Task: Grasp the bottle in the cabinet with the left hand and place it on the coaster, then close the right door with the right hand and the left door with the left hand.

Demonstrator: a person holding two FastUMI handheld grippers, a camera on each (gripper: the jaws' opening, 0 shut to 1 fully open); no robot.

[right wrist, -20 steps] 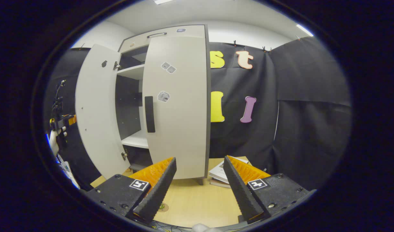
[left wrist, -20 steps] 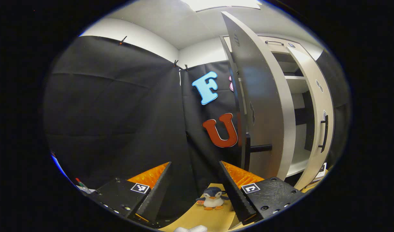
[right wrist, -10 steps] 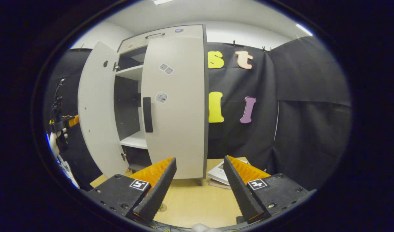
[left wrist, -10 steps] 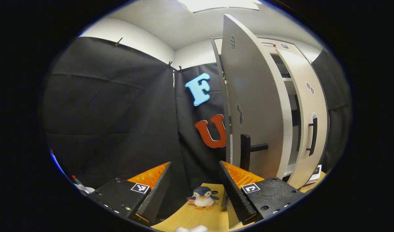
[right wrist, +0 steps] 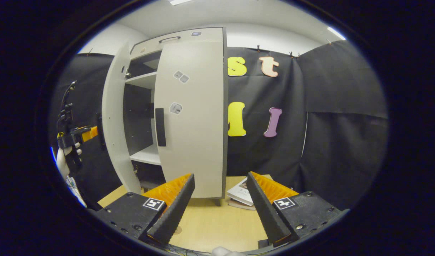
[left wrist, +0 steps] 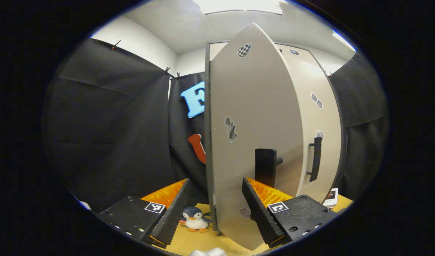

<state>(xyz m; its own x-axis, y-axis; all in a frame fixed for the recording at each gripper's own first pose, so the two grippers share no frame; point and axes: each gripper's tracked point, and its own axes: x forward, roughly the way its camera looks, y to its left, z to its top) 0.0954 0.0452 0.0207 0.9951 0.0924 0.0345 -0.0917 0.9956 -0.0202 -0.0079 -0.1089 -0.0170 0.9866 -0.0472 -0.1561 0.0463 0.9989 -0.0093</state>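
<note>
Two doors hung on the pale cabinet [right wrist: 175,39]: the right door [right wrist: 196,117] sat nearly flush, while the left door [left wrist: 253,135] stood part-way swung, with a gap between them showing shelves. In the left gripper view the left gripper [left wrist: 214,213] was spread wide with nothing between its fingers, and the left door's outer face rose directly ahead; the door's lower edge fell between the two fingers, its dark handle [left wrist: 265,167] just above the right-hand one. Whether a finger touched the panel could not be told. A small plush penguin [left wrist: 194,220] sat on the wooden table [left wrist: 203,241] between the fingers, left of the door's edge. The right door's handle [left wrist: 315,160] showed beyond, and a small card or booklet [left wrist: 331,195] lay by the cabinet's foot.

In the right gripper view the right gripper [right wrist: 219,209] was likewise spread wide and empty, held over the table well apart from the cabinet. A stack of books [right wrist: 240,193] lay on the table beside the right door. Far left, a hand [right wrist: 66,160] held the other gripper near the left door's outer side. The bottle and coaster could not be made out.

Against a second earlier, the left door had swung markedly toward closing, narrowing the gap, and the left gripper had come round to face it
</note>
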